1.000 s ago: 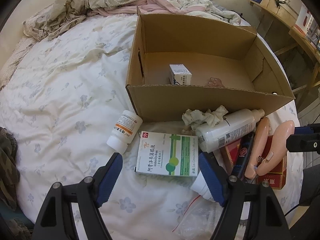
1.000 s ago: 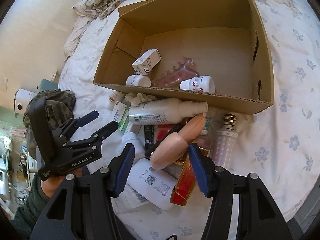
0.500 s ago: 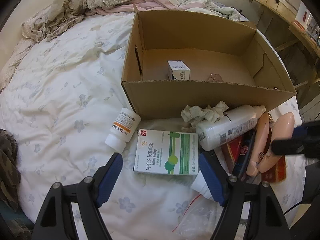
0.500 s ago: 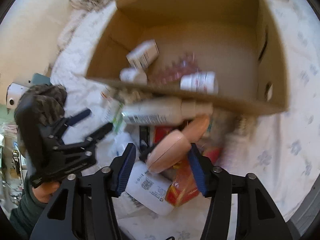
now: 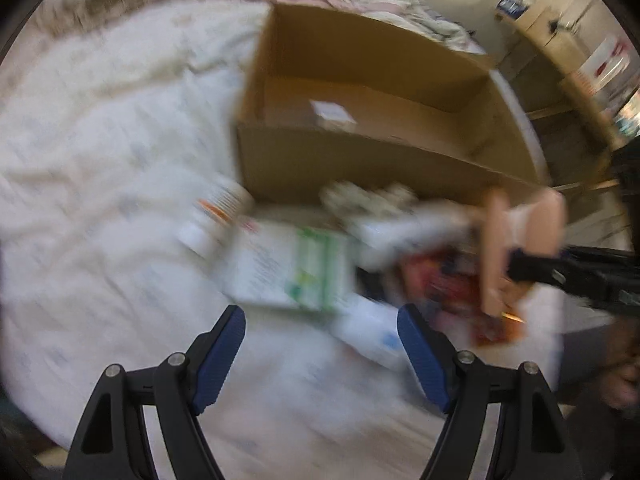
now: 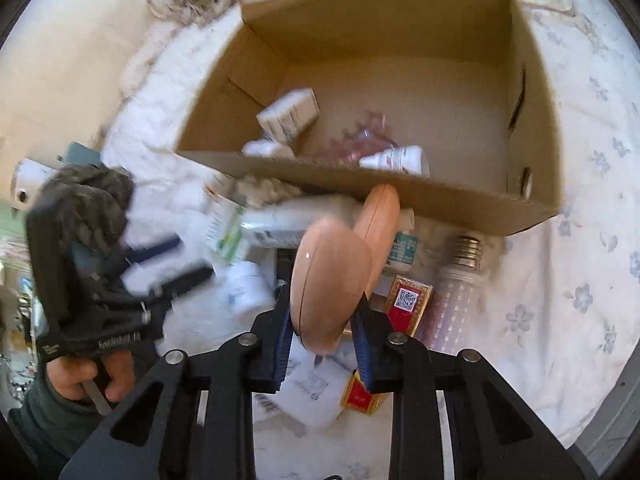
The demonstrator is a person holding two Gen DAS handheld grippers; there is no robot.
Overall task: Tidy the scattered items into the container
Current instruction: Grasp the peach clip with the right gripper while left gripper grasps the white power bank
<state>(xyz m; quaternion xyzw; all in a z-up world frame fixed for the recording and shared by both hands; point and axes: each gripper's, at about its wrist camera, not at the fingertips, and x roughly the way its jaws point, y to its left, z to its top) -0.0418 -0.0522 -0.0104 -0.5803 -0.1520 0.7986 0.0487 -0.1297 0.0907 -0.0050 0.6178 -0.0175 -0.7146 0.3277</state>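
Closing on the peach-pink oval case [image 6: 330, 280], your right gripper [image 6: 322, 344] has both blue pads against its sides, and the case juts up and forward toward the near wall of the cardboard box [image 6: 532, 96]. One case, smooth and matte, hinged open into two rounded halves; its far half tips against the box's front edge. The box sits on the flowered bedspread [image 6: 592, 272], and inside it you can count one small white carton [image 6: 289, 114], two white bottles [image 6: 394, 159] and one pinkish clear thing too blurred to name. Along the box's near wall lie one long white bottle [image 6: 288, 222], one green-and-white medicine box [image 6: 226, 226], one crumpled tissue [image 6: 262, 190], one bulb with a screw base [image 6: 460, 280] and red-and-gold packets [image 6: 408, 300], partly hidden under your gripper. Your left gripper [image 5: 322, 356] hangs wide apart with nothing between its pads; its view is smeared, so labels there are unreadable.
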